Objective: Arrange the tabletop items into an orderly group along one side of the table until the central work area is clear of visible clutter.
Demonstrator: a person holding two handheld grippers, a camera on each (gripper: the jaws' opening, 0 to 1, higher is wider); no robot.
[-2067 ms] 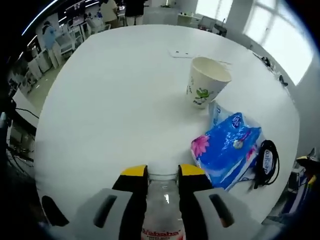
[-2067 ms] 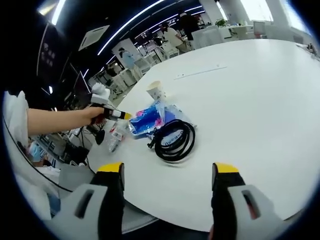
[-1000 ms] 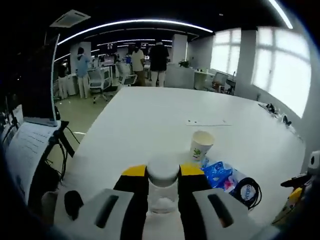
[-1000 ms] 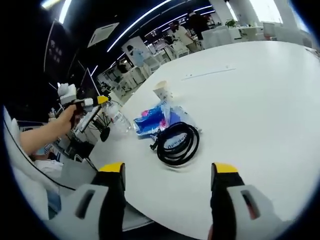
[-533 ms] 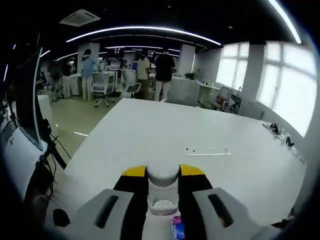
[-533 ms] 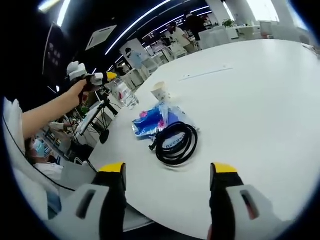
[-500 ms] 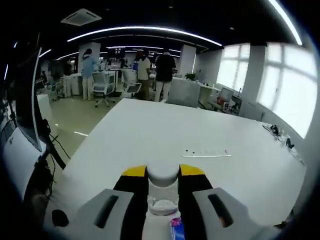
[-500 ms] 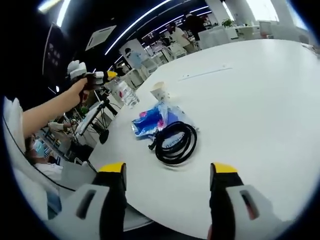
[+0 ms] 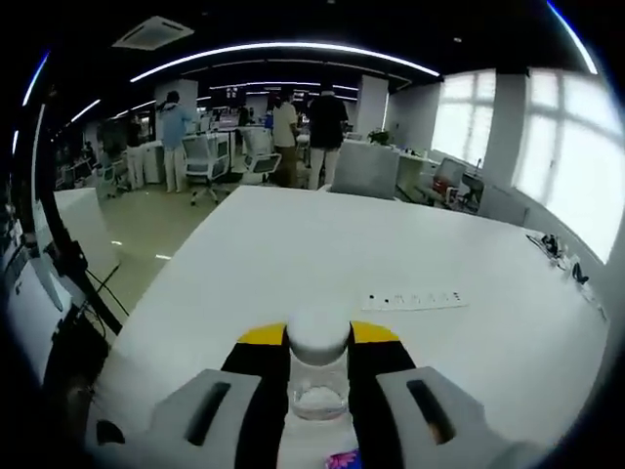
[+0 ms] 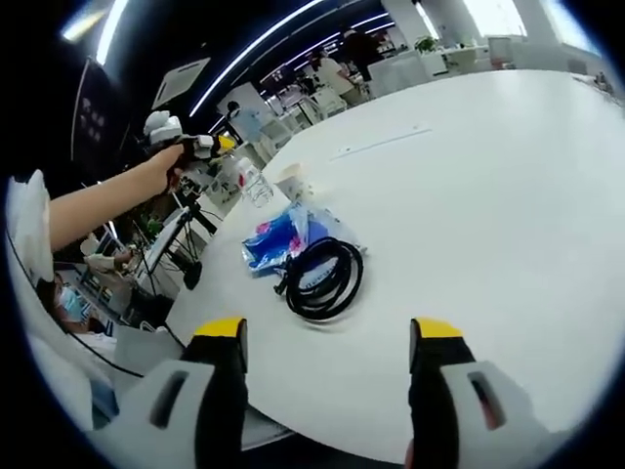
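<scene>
Quick tally of the stuff here: one clear plastic water bottle with a white cap [image 9: 317, 366], one white paper cup with a green print [image 10: 293, 180], one blue plastic tissue pack with pink flowers [image 10: 272, 237], one coiled black cable [image 10: 320, 276], and one long white power strip [image 9: 412, 301] lying further out on the white desk [image 10: 488, 176].

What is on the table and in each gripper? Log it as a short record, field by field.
left gripper: left gripper shut on the water bottle, held up above the table
right gripper: right gripper open, fingers spread, nothing between them
cable: black coiled cable flat on the table near its edge
packet: blue tissue packet beside the cable, touching it
cup: paper cup just beyond the packet
power strip: white power strip flat, further along the table
background: people standing by desks
</scene>
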